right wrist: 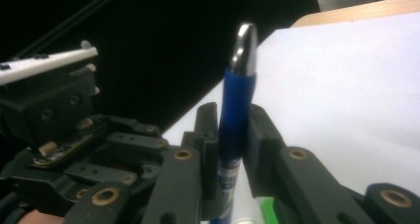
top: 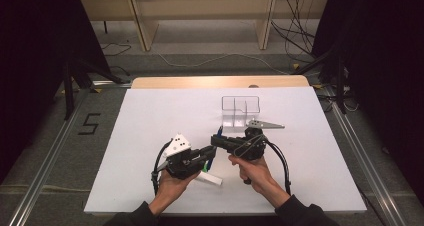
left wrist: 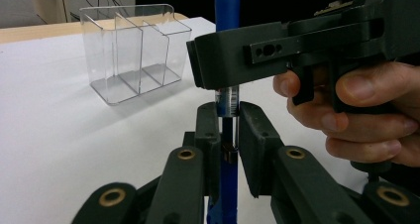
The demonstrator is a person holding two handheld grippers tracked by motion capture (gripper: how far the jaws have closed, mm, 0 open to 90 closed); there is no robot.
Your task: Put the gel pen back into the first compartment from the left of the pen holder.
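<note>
Pen first: a blue plastic ballpoint pen with a chrome tip (right wrist: pixel 236 110) is standing between both grippers above the wide white tabletop (top: pixel 150 136), near its front middle. Behind it, a clear plastic organiser with three compartments (left wrist: pixel 133 50) is sitting empty, well apart from the hands. The left gripper (left wrist: pixel 229 130) is clamping the pen's lower barrel tightly, jaws fully closed on it. The right gripper (right wrist: pixel 233 130) is flanking the upper barrel; its jaws are nearly touching the blue grip, though I cannot tell whether the pads are pressing yet. A white cap-like piece (top: pixel 212 179) is lying on the table beside the left hand. Both grips are sitting close together on a thin barrel, so an off-axis pull or twist is likely to bend the pen or slide it through the pads.
</note>
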